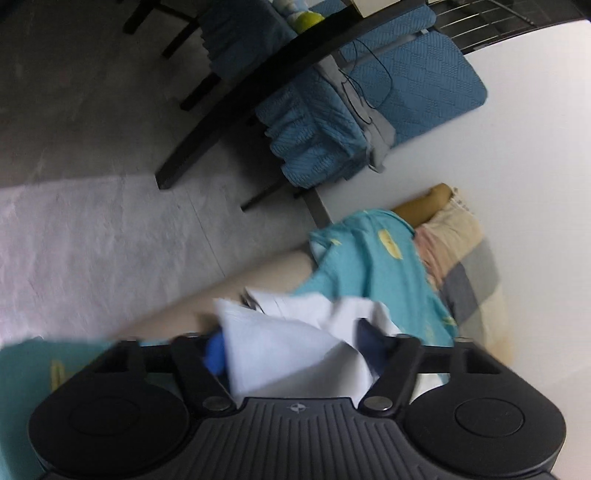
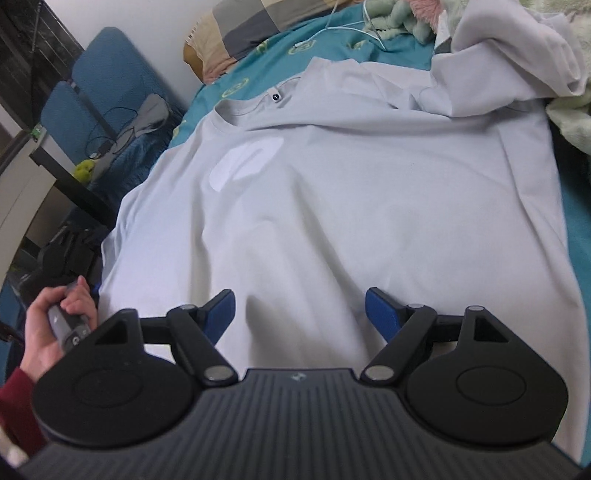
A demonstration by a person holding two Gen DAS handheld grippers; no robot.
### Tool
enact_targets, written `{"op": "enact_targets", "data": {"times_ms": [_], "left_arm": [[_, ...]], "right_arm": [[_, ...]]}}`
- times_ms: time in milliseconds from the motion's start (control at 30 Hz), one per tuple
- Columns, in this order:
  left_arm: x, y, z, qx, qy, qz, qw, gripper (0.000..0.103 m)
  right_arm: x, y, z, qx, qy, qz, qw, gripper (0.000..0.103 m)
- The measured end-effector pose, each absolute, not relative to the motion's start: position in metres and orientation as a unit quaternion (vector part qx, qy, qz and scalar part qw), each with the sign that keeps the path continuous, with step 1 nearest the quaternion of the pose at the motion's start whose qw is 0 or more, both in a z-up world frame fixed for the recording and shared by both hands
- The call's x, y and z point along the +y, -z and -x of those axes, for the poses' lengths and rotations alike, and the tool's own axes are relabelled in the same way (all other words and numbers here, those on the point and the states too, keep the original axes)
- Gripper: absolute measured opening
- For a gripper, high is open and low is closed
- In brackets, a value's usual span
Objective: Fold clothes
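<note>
A pale grey T-shirt (image 2: 332, 206) lies flat, front up, on the teal bedsheet (image 2: 576, 206), its collar (image 2: 258, 107) at the far end. My right gripper (image 2: 301, 306) hovers over the shirt's lower part, jaws wide, nothing between the blue pads (image 2: 221, 310). A hand (image 2: 48, 325) in a red sleeve holds my left gripper's handle at the shirt's left edge. In the blurred left wrist view, my left gripper (image 1: 291, 347) has a loose fold of the shirt (image 1: 288, 350) between its spread fingers, which hides most of the pads.
A second white garment (image 2: 517, 66) lies crumpled at the far right beside a fluffy green blanket (image 2: 572, 122). A checked pillow (image 2: 251, 26) and a white cable (image 2: 351, 27) sit at the bed's head. A blue chair (image 1: 406, 81) and black desk leg (image 1: 221, 118) stand beside the bed.
</note>
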State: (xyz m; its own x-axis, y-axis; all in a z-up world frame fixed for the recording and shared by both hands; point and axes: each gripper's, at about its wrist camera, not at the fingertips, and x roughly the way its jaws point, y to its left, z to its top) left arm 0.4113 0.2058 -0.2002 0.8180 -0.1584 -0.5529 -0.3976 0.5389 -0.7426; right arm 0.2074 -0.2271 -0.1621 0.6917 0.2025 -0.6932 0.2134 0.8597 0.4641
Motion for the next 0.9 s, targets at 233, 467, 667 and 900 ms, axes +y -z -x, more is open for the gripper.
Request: {"op": "enact_targets", "data": {"times_ms": [233, 467, 667, 900], "left_arm": [[0.217, 0.186, -0.433, 0.296, -0.077, 0.419, 0.855, 0.010], [0.171, 0.093, -0.421, 0.238, -0.075, 0.198, 0.948, 0.009], [0.076, 0.031, -0.406, 0.168, -0.038, 0.003, 0.985, 0.009], [-0.057, 0.032, -0.377, 0.145, 0.122, -0.120, 0.975, 0.009]], "right_arm": [[-0.225, 0.161, -0.209, 0.386, 0.004, -0.249, 0.888, 0.080], [-0.229, 0.152, -0.208, 0.376, 0.017, -0.245, 0.893, 0.079], [-0.240, 0.137, -0.200, 0.354, 0.034, -0.249, 0.901, 0.079], [-0.264, 0.127, -0.194, 0.328, 0.065, -0.263, 0.905, 0.079]]}}
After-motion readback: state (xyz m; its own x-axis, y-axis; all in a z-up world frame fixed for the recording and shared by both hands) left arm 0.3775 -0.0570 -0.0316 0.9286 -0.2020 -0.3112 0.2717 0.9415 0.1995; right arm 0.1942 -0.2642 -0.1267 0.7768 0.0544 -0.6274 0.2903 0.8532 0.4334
